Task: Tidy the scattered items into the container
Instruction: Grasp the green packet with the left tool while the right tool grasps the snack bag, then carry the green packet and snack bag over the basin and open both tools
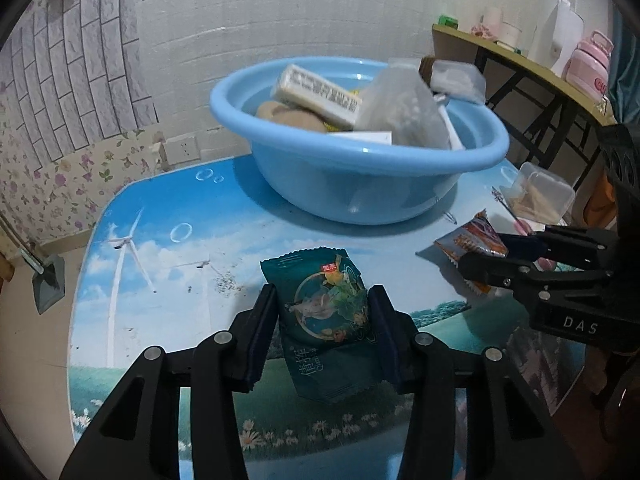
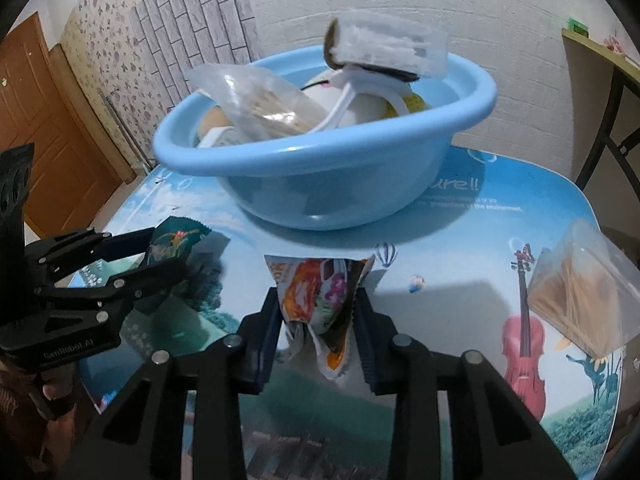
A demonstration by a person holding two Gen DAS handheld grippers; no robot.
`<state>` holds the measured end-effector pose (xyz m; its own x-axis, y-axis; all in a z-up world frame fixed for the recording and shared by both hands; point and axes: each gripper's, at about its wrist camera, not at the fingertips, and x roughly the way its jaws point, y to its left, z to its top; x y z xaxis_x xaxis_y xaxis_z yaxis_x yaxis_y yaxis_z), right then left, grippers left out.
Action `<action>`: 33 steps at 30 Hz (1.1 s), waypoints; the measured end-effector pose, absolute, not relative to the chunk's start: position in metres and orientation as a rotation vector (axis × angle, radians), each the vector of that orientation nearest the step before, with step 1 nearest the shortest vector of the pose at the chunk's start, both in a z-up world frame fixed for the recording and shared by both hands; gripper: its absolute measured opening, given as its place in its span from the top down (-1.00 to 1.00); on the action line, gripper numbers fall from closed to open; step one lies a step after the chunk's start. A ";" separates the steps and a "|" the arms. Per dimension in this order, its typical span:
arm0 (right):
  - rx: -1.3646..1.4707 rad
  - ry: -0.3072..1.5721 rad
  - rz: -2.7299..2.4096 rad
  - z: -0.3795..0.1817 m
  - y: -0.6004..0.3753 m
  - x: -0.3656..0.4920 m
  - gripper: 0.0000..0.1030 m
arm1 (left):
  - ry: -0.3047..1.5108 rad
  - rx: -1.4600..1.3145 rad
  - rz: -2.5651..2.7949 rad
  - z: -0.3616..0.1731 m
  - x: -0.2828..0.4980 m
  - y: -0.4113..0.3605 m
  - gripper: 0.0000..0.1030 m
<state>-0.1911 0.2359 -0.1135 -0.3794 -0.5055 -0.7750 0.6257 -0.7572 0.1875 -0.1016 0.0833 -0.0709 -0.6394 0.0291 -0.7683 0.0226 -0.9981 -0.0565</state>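
Care on the carry matters now: both packets should clear the rim of the round light-blue plastic basin (image 1: 360, 160), already heaped at upper centre, before any release. Left gripper (image 1: 322, 312), low centre in its view, has its fingers clamped on a teal foil snack packet (image 1: 326, 320), held above the printed sky-scene tabletop (image 1: 160, 240). Right gripper (image 2: 318, 312) pinches an orange-and-white crinkled snack packet (image 2: 316, 300); a clear plastic box of toothpicks (image 2: 580, 300) lies at right, near the table edge.
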 end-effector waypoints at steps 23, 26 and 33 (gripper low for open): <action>0.918 0.080 -2.158 -0.050 0.249 -0.155 0.36 | -0.171 -1.099 2.917 -0.009 -0.091 0.080 0.12; 0.905 0.074 -2.164 -0.050 0.252 -0.160 0.36 | -0.165 -1.081 2.915 -0.004 -0.098 0.080 0.12; 0.851 0.065 -2.208 -0.037 0.250 -0.176 0.36 | -0.153 -1.070 2.914 -0.001 -0.116 0.081 0.12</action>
